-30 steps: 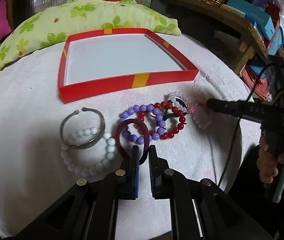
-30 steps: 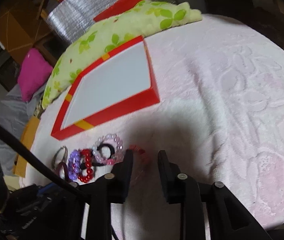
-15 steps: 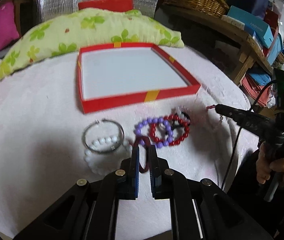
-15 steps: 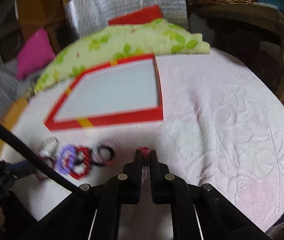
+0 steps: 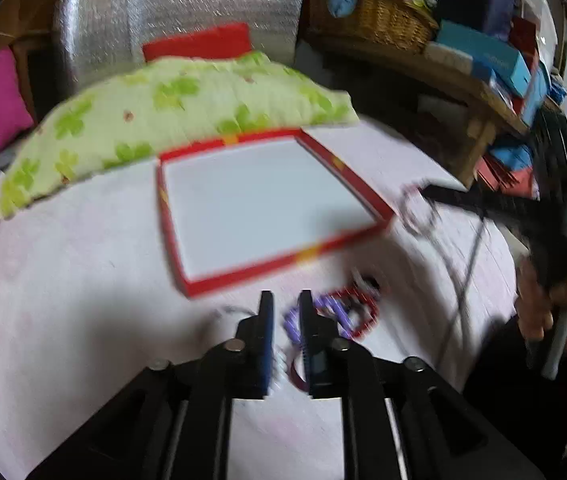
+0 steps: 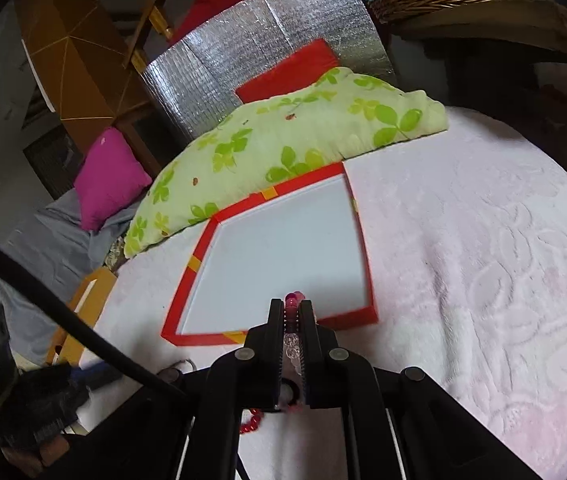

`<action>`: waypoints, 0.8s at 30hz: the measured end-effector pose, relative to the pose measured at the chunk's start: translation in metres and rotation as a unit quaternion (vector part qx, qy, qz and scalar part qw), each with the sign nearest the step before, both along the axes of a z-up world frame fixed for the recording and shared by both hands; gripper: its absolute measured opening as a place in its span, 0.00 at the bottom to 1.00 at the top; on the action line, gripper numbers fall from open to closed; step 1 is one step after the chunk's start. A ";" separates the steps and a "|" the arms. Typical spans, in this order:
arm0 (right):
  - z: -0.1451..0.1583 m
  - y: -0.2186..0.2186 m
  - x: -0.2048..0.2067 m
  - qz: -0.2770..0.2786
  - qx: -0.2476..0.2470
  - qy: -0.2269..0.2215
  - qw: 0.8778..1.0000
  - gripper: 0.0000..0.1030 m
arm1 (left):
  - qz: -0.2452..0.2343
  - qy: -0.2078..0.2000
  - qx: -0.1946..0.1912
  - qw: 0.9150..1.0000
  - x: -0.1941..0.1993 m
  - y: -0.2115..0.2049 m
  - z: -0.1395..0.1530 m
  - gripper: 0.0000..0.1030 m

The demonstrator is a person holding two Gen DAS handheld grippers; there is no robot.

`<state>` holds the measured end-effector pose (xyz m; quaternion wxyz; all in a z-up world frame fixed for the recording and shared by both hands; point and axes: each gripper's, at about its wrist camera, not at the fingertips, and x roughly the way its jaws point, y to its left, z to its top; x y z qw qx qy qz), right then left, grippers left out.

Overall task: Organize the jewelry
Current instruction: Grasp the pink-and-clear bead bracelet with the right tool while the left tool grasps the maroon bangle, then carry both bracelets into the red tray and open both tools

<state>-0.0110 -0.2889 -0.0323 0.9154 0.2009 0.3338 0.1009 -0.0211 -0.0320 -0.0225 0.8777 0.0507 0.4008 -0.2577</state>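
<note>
The red tray (image 5: 243, 270) with a white floor lies on the pale bedspread. My left gripper (image 5: 285, 308) hovers just in front of it, jaws opening, with the dark red bracelet (image 5: 294, 368) still hanging between the pads. Under its tips lie the purple bead bracelet (image 5: 289, 322) and the red bead bracelet (image 5: 365, 316), both blurred. My right gripper (image 6: 293, 308) is shut on the clear and pink bead bracelet (image 6: 293, 342), over the tray's (image 6: 187, 292) near corner. In the left wrist view the right gripper (image 5: 423, 191) comes in from the right with that bracelet's loop (image 5: 417, 214) dangling.
A green leaf-print pillow (image 5: 171, 108) lies behind the tray, with a magenta cushion (image 6: 109, 178) and a silver foil panel (image 5: 179, 28) beyond. A wooden shelf with a wicker basket (image 5: 387, 20) and boxes stands right. A hand (image 5: 543, 312) and cable (image 5: 467, 264) are at right.
The right gripper has shut on the clear and pink bracelet and lifted it from the table toward the tray. The left gripper has risen with the dark red bracelet between its fingers.
</note>
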 end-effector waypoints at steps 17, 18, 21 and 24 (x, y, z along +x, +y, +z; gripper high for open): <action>-0.006 -0.003 -0.007 0.008 0.001 0.009 1.000 0.08 | 0.006 0.060 0.014 0.998 -0.004 -0.035 -0.072 0.05; -0.005 -0.002 -0.008 0.008 0.002 0.006 1.000 0.08 | 0.005 0.051 0.014 0.999 -0.005 -0.032 -0.067 0.05; 0.003 -0.001 -0.009 0.015 0.012 -0.012 1.000 0.08 | -0.006 0.022 0.004 1.000 -0.006 -0.024 -0.045 0.05; 0.011 0.000 -0.002 0.028 0.033 -0.021 0.999 0.08 | -0.018 -0.015 0.007 1.000 0.002 -0.022 -0.011 0.05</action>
